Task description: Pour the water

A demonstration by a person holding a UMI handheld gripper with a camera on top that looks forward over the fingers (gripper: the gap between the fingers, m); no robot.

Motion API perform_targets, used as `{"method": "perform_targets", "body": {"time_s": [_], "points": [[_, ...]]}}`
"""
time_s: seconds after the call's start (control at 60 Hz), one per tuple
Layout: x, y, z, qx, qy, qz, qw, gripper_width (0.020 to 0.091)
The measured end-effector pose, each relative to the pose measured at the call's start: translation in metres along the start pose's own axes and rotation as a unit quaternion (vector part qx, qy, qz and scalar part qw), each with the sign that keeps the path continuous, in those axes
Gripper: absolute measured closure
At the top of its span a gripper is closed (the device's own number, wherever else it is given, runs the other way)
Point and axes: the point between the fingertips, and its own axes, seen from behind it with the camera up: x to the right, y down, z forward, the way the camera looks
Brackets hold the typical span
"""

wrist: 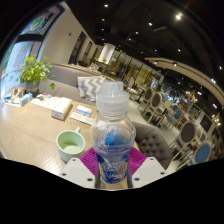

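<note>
A clear plastic water bottle (112, 135) with a white cap and a blue label stands upright between my fingers, filling the middle of the gripper view. My gripper (112, 163) is shut on the bottle, both pink pads (90, 160) pressing its lower body from either side. Just left of the bottle, slightly beyond the fingers, a pale green cup (71, 144) with a white inside sits on the light table (35, 135). The cup's contents are hard to make out.
A white box-like object (55, 106) and a small item (82, 115) lie farther back on the table. A green potted plant (36, 72) stands at the far left. Sofas with patterned cushions (90, 87) and chairs (185, 130) fill the room behind.
</note>
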Motion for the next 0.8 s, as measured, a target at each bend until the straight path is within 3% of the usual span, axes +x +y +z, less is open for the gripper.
{"method": "perform_targets", "body": {"time_s": [0.217, 0.367, 0.517, 0.667, 0.8], "points": [[0.05, -0.058, 0.02, -0.003, 0.153, -0.266, 0.952, 0.075], [0.044, -0.079, 0.041, -0.009, 0.204, -0.46, 0.864, 0.0751], [0.031, -0.073, 0.061, -0.027, 0.221, -0.607, 0.763, 0.0752], [0.035, -0.05, 0.078, -0.074, 0.205, -0.692, 0.688, 0.0751], [0.03, -0.048, 0.08, -0.065, 0.19, -0.73, 0.653, 0.0751]]}}
